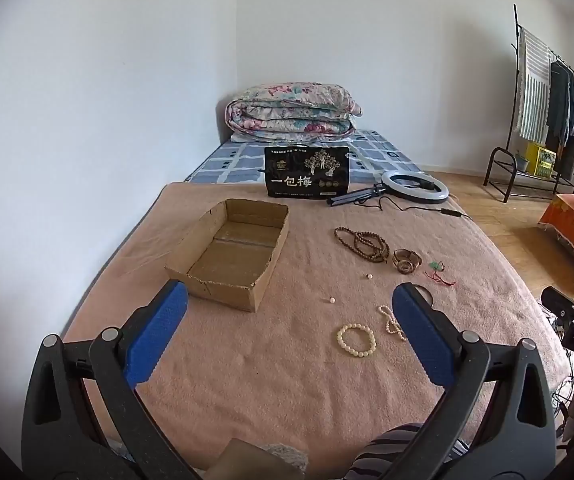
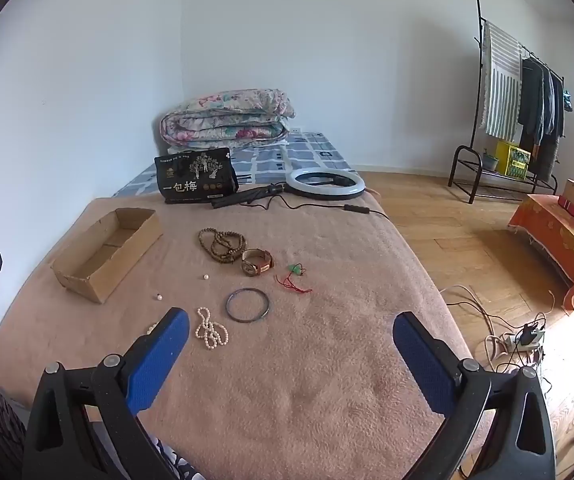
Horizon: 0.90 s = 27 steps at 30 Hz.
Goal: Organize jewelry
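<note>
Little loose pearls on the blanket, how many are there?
2. One loose pearl lies below the brown beads; the other pearl lies near the cardboard box. More may hide.

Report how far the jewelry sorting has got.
Done: nothing; the cardboard box is bare inside. In hand: nothing; left tool and right tool are open. Left: wooden beads, watch, bangle, pearl strand, bead bracelet, green pendant, two loose pearls.

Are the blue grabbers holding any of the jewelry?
No. The left hand-held gripper and right hand-held gripper are both open, holding nothing.
</note>
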{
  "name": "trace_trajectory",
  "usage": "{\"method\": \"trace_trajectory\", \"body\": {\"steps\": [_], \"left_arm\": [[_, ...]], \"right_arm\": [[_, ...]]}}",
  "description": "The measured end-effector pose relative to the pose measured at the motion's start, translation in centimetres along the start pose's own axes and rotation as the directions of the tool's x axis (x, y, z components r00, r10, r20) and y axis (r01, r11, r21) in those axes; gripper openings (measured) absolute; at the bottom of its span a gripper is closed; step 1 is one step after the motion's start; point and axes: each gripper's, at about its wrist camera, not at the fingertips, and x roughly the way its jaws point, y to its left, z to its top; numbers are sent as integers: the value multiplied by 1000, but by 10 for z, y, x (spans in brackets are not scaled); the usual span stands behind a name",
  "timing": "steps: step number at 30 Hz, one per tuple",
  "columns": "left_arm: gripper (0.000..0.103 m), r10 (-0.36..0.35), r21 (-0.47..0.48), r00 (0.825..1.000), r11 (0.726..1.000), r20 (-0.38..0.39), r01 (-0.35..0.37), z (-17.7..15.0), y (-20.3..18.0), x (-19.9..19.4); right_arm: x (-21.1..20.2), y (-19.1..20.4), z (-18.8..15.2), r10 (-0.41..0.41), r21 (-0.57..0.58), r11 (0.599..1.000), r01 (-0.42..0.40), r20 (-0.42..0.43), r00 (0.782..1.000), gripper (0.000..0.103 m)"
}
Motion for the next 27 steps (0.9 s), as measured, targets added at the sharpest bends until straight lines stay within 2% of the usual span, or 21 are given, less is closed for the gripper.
{"method": "trace_trajectory", "body": {"steps": [1,5,27], "left_arm": [[103,2,-15,1000,1000,15,-2,5,8,-2],[103,26,9,999,1000,45,-26,0,-6,-11],[103,24,-7,999,1000,44,-24,3,-3,-13]], "right_arm": [[0,-1,0,11,18,1000,-11,3,1000,103],[0,-2,0,14,13,1000,-14,2,1000,103],[4,-4,2,12,20,1000,-12,-1,1000,103]]}}
